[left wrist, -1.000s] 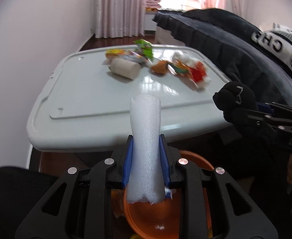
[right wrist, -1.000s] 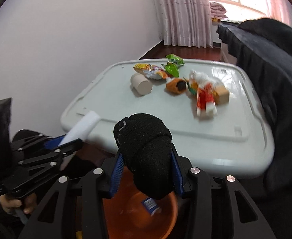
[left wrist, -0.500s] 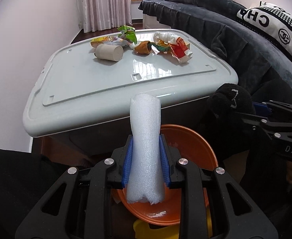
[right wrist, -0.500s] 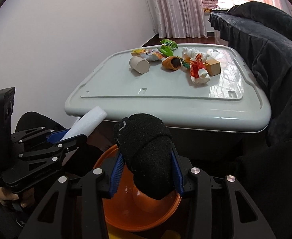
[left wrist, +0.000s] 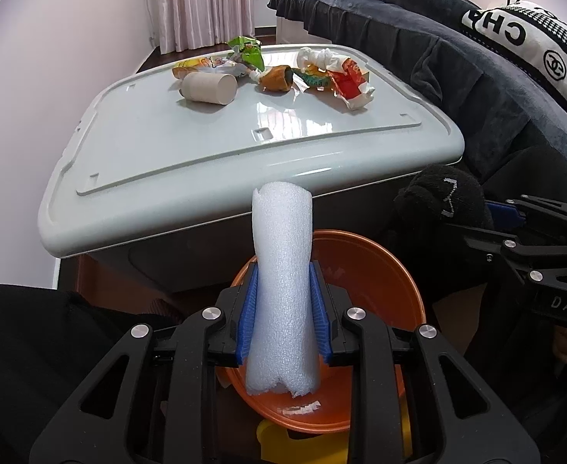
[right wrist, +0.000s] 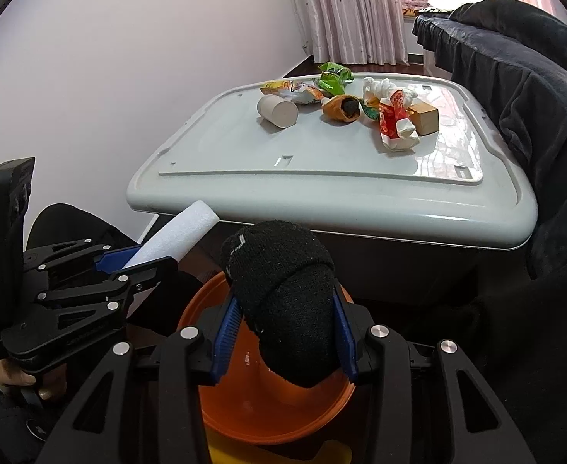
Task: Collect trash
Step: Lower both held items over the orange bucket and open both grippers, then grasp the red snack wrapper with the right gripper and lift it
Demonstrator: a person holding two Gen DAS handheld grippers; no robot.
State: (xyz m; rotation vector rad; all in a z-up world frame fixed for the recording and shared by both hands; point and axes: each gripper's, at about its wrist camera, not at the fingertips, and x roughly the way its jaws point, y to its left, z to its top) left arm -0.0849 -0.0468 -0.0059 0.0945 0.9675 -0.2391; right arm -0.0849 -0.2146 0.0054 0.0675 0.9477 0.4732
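Clamped between its blue pads, the left gripper [left wrist: 283, 309] holds a white foam roll [left wrist: 281, 270] upright above an orange bowl [left wrist: 391, 270]. Likewise closed, the right gripper [right wrist: 287, 332] pinches a bunched black sock [right wrist: 283, 290] over the same bowl. Only the right wrist view shows a small wooden block [right wrist: 426, 118] behind the red wrapper [right wrist: 393, 123]. On the grey bin lid [right wrist: 322, 178] the remaining trash lies clustered at the far end: a tipped paper cup [left wrist: 210, 87], crumpled green and yellow wrappers.
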